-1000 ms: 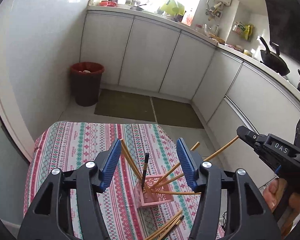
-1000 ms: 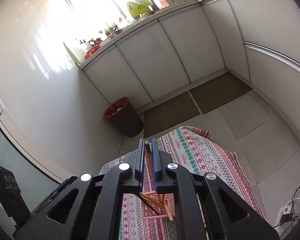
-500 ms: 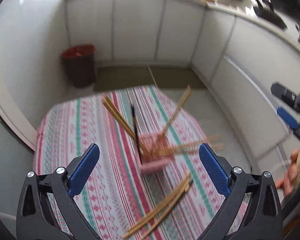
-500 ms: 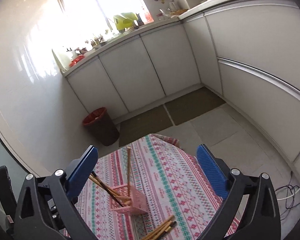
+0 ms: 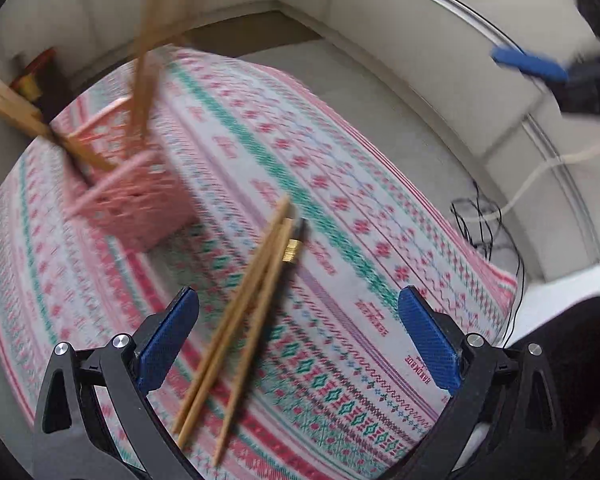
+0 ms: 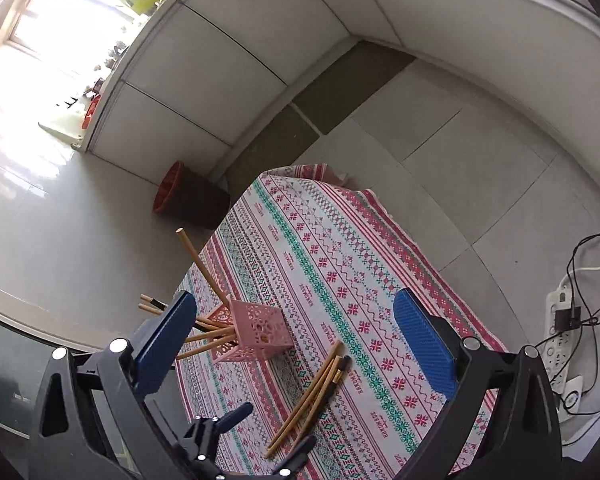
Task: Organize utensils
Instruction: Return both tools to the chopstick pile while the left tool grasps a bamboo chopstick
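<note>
Left gripper [image 5: 298, 336] gapes wide and empty over the chopsticks [image 5: 240, 320], which lie at five o'clock of the basket [image 5: 132, 196]. They look light, stiff and slippery; pinch mid-shaft. Right gripper [image 6: 296, 334] is equally wide, empty.

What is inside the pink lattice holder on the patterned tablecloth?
The pink square lattice plastic holder holds several wooden chopsticks leaning outward, plus one with a dark tip. Their lower ends are hidden by its walls, so the exact count is unclear.

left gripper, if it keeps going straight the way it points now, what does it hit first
Most likely the loose chopsticks lying on the patterned tablecloth. The left gripper is open and angled down with the bundle between its fingers; depth is blurred, so it might meet cloth first.
</note>
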